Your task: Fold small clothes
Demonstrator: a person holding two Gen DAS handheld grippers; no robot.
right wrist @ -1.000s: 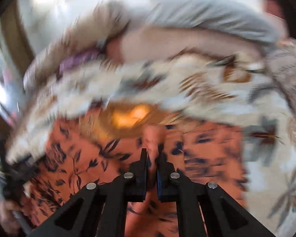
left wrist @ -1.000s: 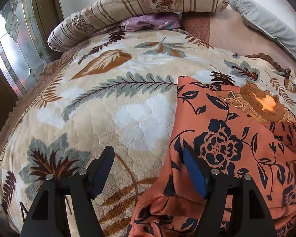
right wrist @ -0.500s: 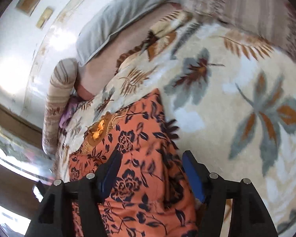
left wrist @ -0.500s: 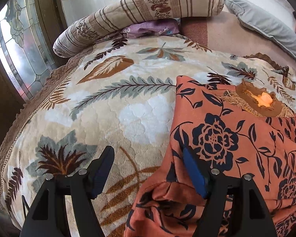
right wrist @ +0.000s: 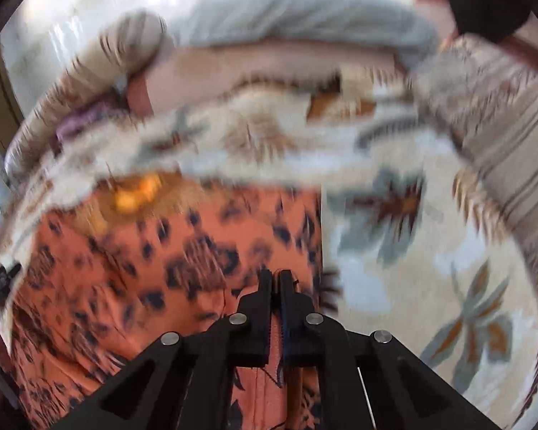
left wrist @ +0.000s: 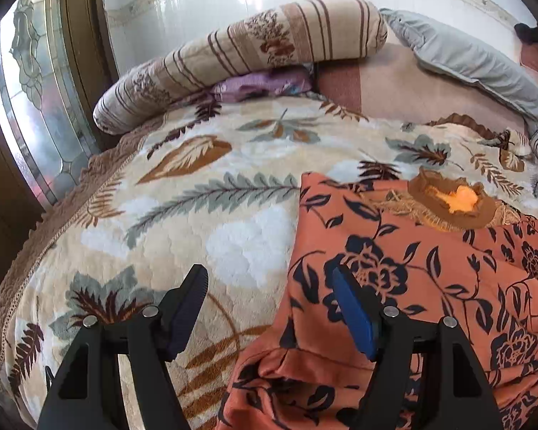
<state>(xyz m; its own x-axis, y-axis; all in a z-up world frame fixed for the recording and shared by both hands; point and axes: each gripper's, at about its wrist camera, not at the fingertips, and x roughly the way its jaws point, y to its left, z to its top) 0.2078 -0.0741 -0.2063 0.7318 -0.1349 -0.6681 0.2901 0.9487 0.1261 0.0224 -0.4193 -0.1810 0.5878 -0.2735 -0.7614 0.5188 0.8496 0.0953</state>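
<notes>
two claws: left claw wide open, right claw pinching orange garment.

Both wrist cams sit low over the bed, tilted down toward its head end. Left cam: sharp, close above the orange garment's left edge. Right cam: blurred, close over its right edge. Shared: garment, striped bolster, grey pillow.

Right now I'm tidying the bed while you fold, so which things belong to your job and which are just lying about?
In the job:
orange floral garment
right gripper, shut on its edge
left gripper, open

Lying about:
leaf-patterned blanket
striped bolster
grey pillow
purple cloth
</notes>
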